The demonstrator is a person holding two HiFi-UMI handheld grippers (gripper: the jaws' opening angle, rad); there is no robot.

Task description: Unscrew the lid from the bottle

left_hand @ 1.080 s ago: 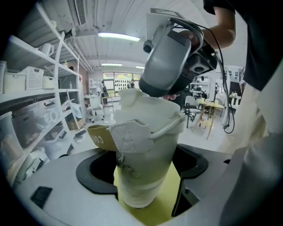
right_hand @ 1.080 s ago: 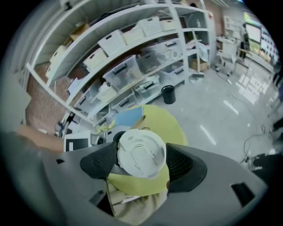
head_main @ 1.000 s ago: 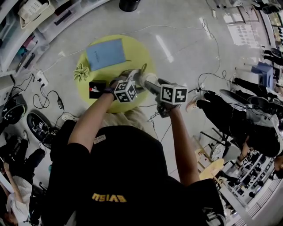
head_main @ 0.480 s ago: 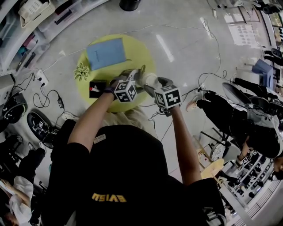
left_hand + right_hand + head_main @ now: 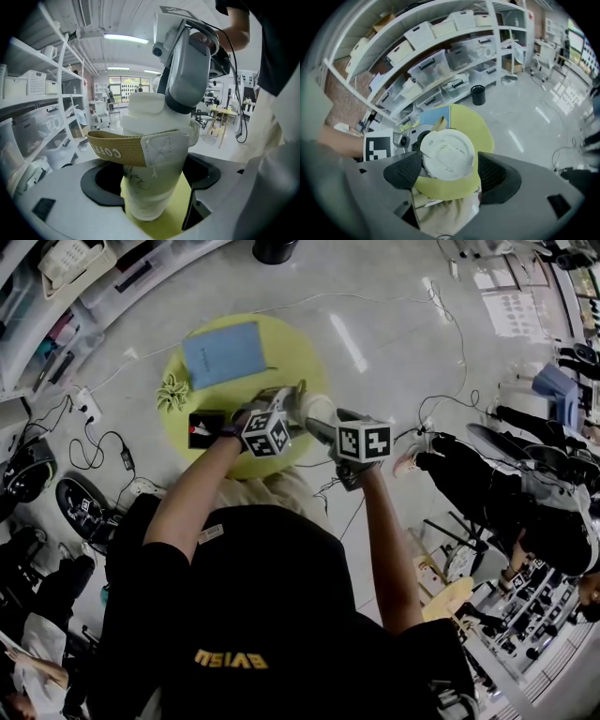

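bottle: a white bottle (image 5: 150,201) is held up in the air, over the near edge of the round yellow table (image 5: 291,343); it isn't resting on anything

left gripper: the left gripper (image 5: 154,180) is clamped on the bottle's body, which is wedged between the black pads just under the strap

strap: a tan woven strap (image 5: 117,147) with part of a printed word on it is wrapped around the bottle's upper half and stitched to a white patch

lid: the white lid (image 5: 447,154) is seen end-on from the right gripper view and is sitting on top of the bottle

right gripper: the right gripper (image 5: 451,172) is brought in over the lid, with its jaws opening. The lid is between them, the left pad is right up against its rim, and a gap is left at the right pad, so nothing is gripped

table stuff: a blue notebook (image 5: 223,354), a pale green knotted thing (image 5: 173,392) and a small black card (image 5: 206,427) are laid out on the far and left parts of the table, apart from the bottle

background: shelves packed with plastic bins (image 5: 433,65) are seen behind it all
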